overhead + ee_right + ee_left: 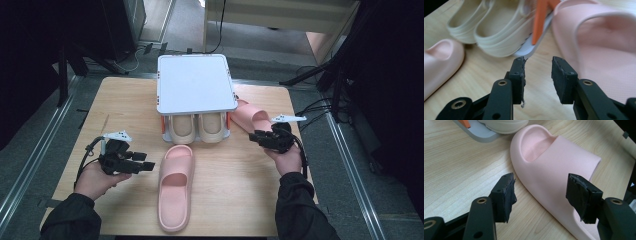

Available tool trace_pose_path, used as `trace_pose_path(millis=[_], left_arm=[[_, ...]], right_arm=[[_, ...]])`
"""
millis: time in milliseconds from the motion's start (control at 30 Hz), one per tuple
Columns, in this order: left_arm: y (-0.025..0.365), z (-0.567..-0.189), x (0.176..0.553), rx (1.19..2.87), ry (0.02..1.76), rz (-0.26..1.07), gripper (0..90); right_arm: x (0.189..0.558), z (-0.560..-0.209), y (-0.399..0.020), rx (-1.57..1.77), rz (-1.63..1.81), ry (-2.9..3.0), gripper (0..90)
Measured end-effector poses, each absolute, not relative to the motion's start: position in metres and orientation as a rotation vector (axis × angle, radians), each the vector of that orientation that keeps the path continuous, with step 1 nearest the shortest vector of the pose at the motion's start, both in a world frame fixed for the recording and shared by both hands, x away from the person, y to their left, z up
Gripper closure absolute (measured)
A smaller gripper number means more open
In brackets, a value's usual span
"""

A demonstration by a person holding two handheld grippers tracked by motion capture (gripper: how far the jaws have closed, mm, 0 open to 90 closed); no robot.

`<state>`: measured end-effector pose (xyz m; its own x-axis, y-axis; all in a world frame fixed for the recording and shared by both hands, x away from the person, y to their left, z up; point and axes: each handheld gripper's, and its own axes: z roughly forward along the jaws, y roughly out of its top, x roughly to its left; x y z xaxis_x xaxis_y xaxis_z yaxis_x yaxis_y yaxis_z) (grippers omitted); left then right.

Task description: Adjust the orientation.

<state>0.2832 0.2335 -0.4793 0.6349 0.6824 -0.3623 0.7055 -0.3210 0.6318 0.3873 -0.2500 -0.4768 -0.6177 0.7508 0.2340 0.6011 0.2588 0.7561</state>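
Observation:
A pink slipper (175, 185) lies lengthwise in the middle of the wooden table (120, 100). My left gripper (148, 165) is just left of it, open, its jaws spread toward the slipper's strap (564, 167) without touching it. A second pink slipper (250, 116) lies at the right, beside a small shoe rack (196, 82). My right gripper (255, 136) hovers by that slipper's near end (604, 47), open, nothing between its fingers. Two cream slippers (200, 127) sit on the rack's lower shelf.
The rack has a white-grey top, orange posts (539, 20) and a grey base (480, 133). Dark stands and cables surround the table on the floor. Bare wood lies at the table's left and front right.

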Motion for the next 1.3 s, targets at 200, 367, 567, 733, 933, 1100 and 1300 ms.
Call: trace_pose_path(millis=[200, 367, 567, 733, 933, 1100, 1300], left_arm=[[0.232, -0.482, 0.282, 2.067, 1.088, -0.053, 39.4], [0.234, -0.482, 0.278, 2.063, 1.094, -0.050, 39.2], [0.238, -0.484, 0.275, 2.052, 1.110, -0.047, 38.6], [0.240, -0.484, 0.271, 2.049, 1.115, -0.045, 38.3], [0.244, -0.485, 0.269, 2.039, 1.128, -0.042, 38.3], [0.244, -0.485, 0.269, 2.040, 1.126, -0.045, 38.2], [0.243, -0.486, 0.271, 2.033, 1.128, -0.049, 38.0]], right_arm=[[0.408, -0.484, -0.259, 1.340, 1.266, 2.307, 60.9], [0.428, -0.493, -0.253, 1.349, 1.212, 2.316, 60.2], [0.449, -0.505, -0.245, 1.385, 1.175, 2.339, 62.8], [0.460, -0.512, -0.240, 1.401, 1.161, 2.349, 70.9], [0.465, -0.508, -0.236, 1.357, 1.154, 2.360, 78.3], [0.466, -0.498, -0.236, 1.344, 1.133, 2.336, 84.9], [0.466, -0.483, -0.246, 1.413, 1.186, 2.286, 85.7]])
